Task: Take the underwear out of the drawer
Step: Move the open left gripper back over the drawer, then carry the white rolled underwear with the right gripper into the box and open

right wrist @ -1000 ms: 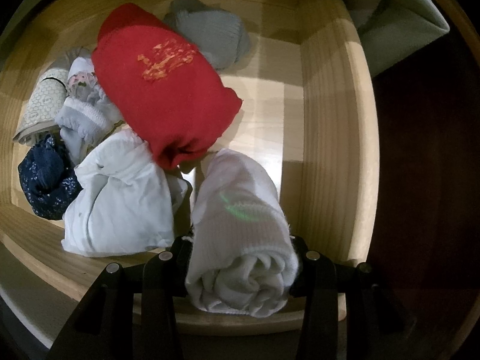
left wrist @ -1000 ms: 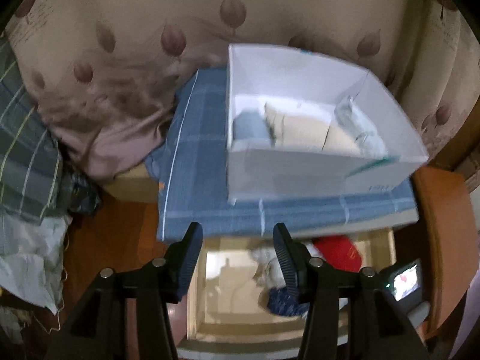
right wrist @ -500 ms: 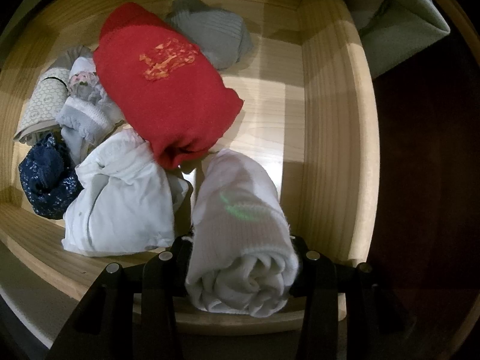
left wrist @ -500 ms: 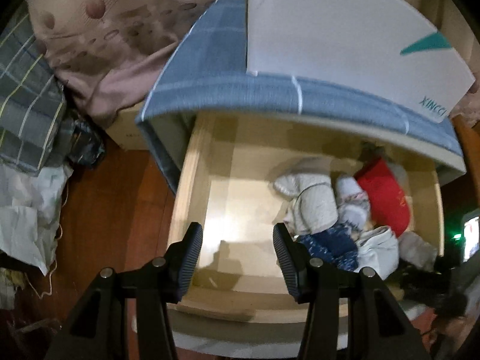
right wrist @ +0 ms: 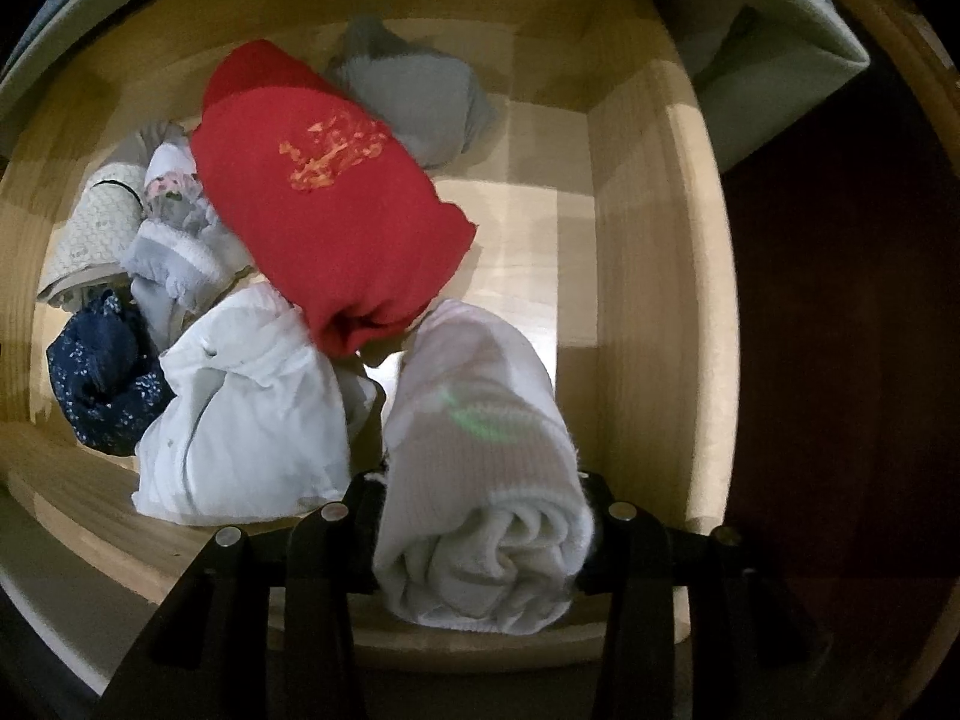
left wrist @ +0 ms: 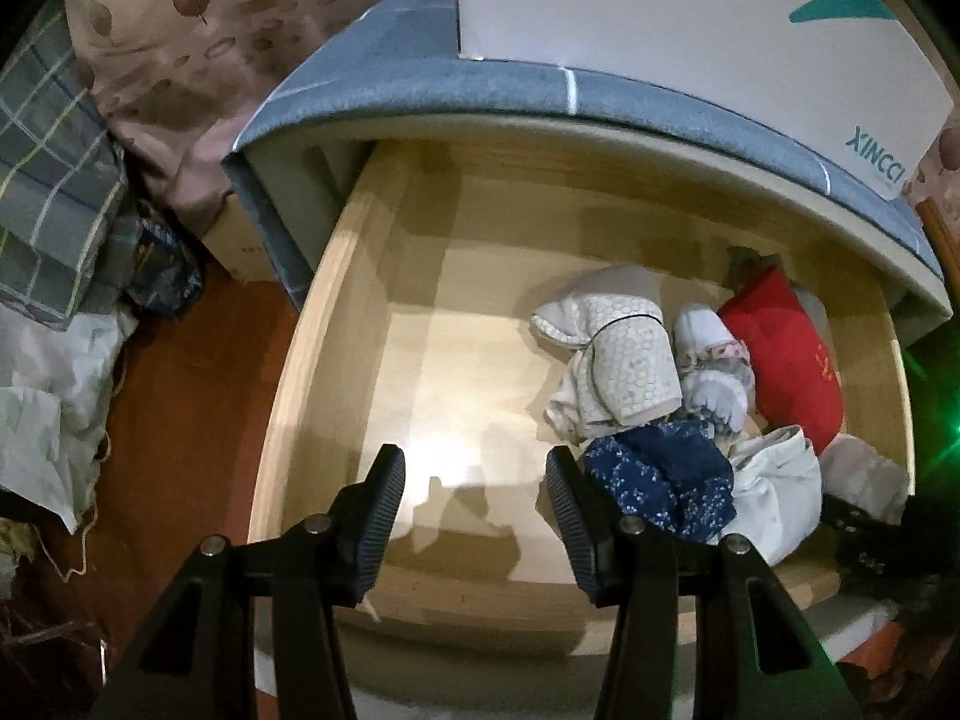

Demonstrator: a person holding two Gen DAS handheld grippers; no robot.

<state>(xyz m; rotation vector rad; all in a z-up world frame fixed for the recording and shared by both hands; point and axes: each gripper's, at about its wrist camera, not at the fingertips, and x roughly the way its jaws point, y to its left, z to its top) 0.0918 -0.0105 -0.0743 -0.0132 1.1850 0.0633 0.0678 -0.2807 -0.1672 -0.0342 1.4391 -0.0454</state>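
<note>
Pinched between the pads of the right gripper (right wrist: 480,516) at 6 o'clock, the rolled white underwear (right wrist: 480,468) is held ready for lifting from the drawer (right wrist: 654,276), while the left gripper (left wrist: 474,516) is kept spread and empty.

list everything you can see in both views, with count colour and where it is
drawer: 1, pale wood, open under a blue-grey padded top
white rolled garment: 1, white with a green mark, right front of the drawer, in the right gripper
red garment: 1, red with orange print, middle of the pile
white crumpled garment: 1, white, front of the pile
navy dotted garment: 1, navy, beside the white crumpled one
cream patterned garment: 1, cream, left of the pile
grey garment: 1, grey, back of the drawer
white box: 1, white with teal print, on the padded top
left gripper: 1, black, open over bare drawer floor
right gripper: 1, black, shut on the white roll
</note>
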